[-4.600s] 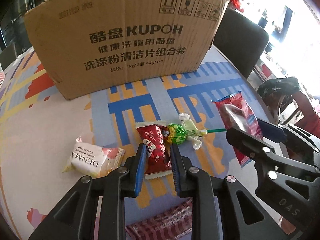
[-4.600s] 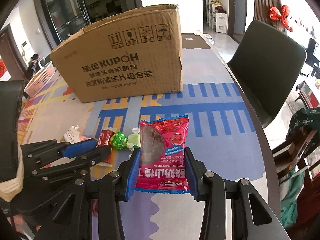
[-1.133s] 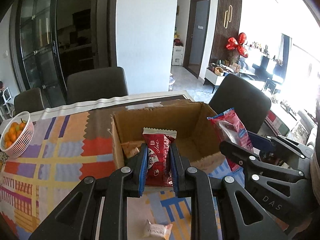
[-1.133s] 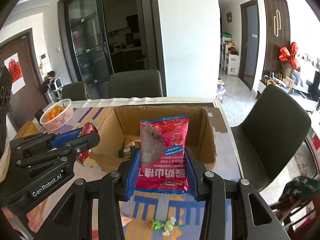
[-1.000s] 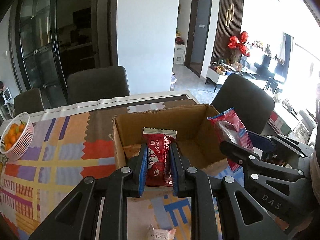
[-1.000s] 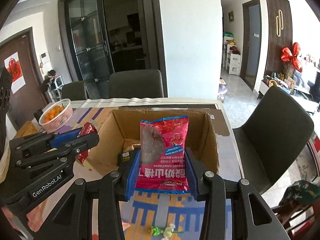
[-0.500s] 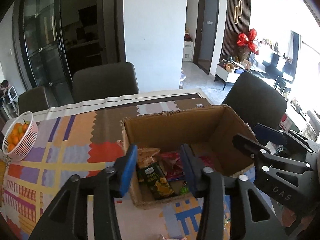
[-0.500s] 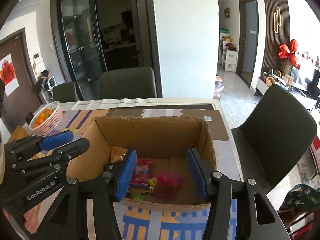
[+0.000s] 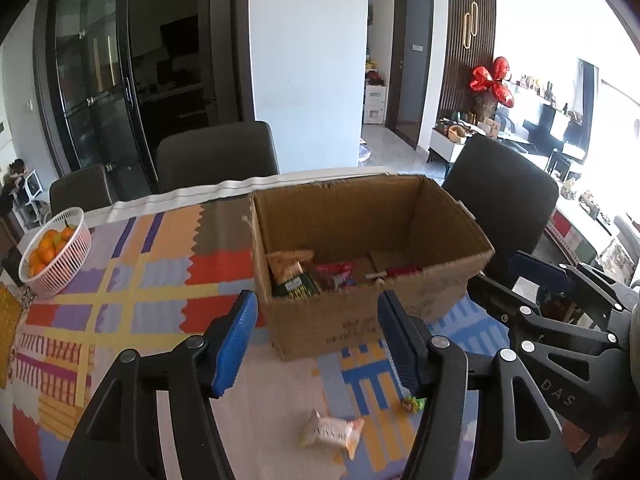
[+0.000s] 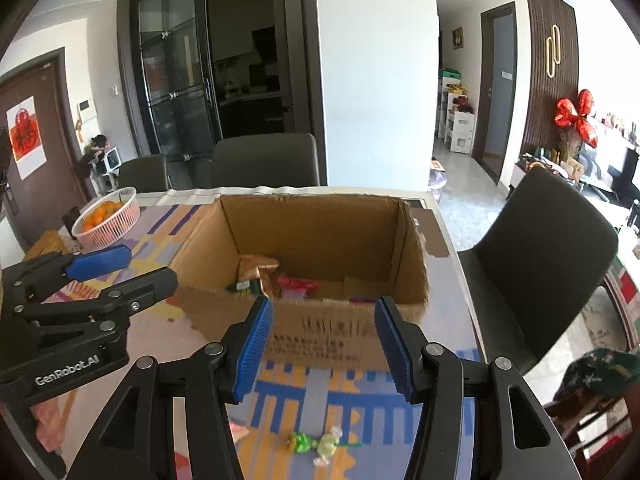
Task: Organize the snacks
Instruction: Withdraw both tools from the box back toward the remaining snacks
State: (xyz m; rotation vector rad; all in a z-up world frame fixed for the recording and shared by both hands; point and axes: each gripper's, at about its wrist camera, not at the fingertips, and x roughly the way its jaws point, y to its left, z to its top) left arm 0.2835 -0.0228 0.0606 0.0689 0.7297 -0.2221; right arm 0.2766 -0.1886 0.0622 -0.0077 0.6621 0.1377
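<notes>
The open cardboard box [image 9: 360, 328] stands on the table ahead of both grippers, with several snack packets [image 9: 334, 274] lying on its floor. My left gripper [image 9: 314, 320] hovers before the box's near wall, its jaws opening with nothing between them. My right gripper [image 10: 324, 320] is open and empty, also short of the box [image 10: 320, 340]. A white packet [image 9: 332, 434] and a green lollipop [image 10: 308, 442] lie on the cloth below the grippers. Each gripper shows in the other's view: the right gripper [image 9: 510, 278], the left gripper [image 10: 134, 270].
A white basket of oranges [image 9: 52, 252] sits at the table's far left. Dark chairs [image 9: 216, 156] stand behind the table, and another chair [image 10: 544, 248] at its right. The table's right edge [image 10: 466, 292] runs close beside the box.
The red bar has left my left gripper and the pink packet my right; both now lie in the box. Both jaws have spread, and both grippers drew back a little.
</notes>
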